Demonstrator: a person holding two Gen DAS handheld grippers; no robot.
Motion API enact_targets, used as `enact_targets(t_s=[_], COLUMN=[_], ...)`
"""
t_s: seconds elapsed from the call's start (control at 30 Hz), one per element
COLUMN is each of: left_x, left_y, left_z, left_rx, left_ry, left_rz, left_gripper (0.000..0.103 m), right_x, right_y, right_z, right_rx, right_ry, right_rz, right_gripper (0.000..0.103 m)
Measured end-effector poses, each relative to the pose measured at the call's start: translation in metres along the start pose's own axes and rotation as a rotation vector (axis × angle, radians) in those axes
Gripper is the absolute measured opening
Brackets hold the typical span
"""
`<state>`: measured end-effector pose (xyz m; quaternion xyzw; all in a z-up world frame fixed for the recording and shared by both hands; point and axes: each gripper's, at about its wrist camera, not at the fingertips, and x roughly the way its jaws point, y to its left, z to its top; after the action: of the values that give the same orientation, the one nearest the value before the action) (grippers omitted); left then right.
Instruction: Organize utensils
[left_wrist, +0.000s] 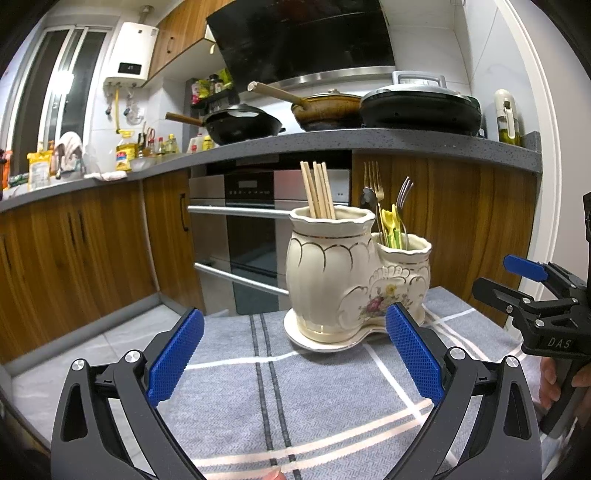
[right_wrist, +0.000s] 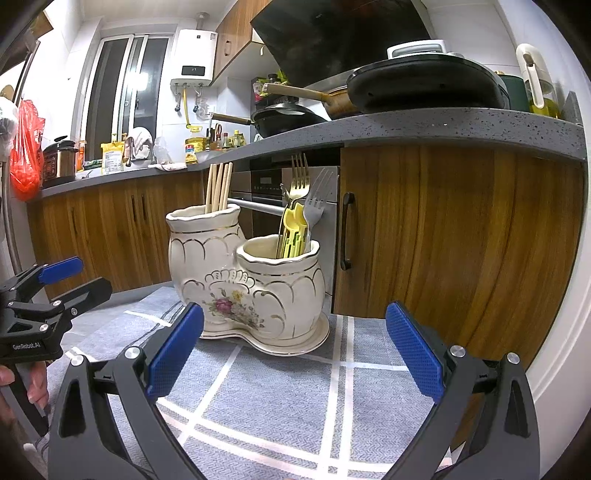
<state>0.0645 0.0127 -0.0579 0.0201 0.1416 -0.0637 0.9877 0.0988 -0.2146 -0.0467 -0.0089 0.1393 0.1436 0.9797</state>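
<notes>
A cream ceramic utensil holder (left_wrist: 332, 280) with two joined pots stands on its saucer on a grey striped cloth (left_wrist: 295, 398); it also shows in the right wrist view (right_wrist: 236, 280). Wooden chopsticks (left_wrist: 317, 190) (right_wrist: 218, 186) stand in the taller pot. Gold and silver forks (left_wrist: 373, 181) (right_wrist: 301, 177) and yellow-green plastic utensils (left_wrist: 391, 227) (right_wrist: 293, 229) stand in the shorter pot. My left gripper (left_wrist: 295, 354) is open and empty, just before the holder. My right gripper (right_wrist: 295, 354) is open and empty, also before the holder; it shows at the right in the left wrist view (left_wrist: 517, 277).
Wooden cabinets (right_wrist: 461, 240) and an oven (left_wrist: 255, 229) stand close behind the cloth. A grey countertop (left_wrist: 332, 142) overhangs above with pans and bottles. The left gripper shows at the left edge of the right wrist view (right_wrist: 62, 280).
</notes>
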Motion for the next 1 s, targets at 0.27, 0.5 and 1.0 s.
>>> enact_targets(t_s=[0.27,0.5,1.0], left_x=[0.0002,0.0,-0.0016], left_y=[0.0017,0.0025,0.0042], left_z=[-0.0008,-0.0017,-0.0016], left_rx=[-0.004,-0.007,-0.011], left_ry=[-0.001,-0.001,-0.001], left_rz=[0.009,0.021,0.032], left_gripper=[0.098,0.098,0.098], right_x=[-0.0002,-0.0006,-0.001], right_y=[-0.0012,-0.0011,-0.0011], right_z=[0.0004,0.0001,0.0003], right_rx=[0.001,0.003,0.005], right_ry=[0.0,0.001,0.001], right_rz=[-0.005,-0.01,-0.019], right_gripper=[0.097,0.097,0.097])
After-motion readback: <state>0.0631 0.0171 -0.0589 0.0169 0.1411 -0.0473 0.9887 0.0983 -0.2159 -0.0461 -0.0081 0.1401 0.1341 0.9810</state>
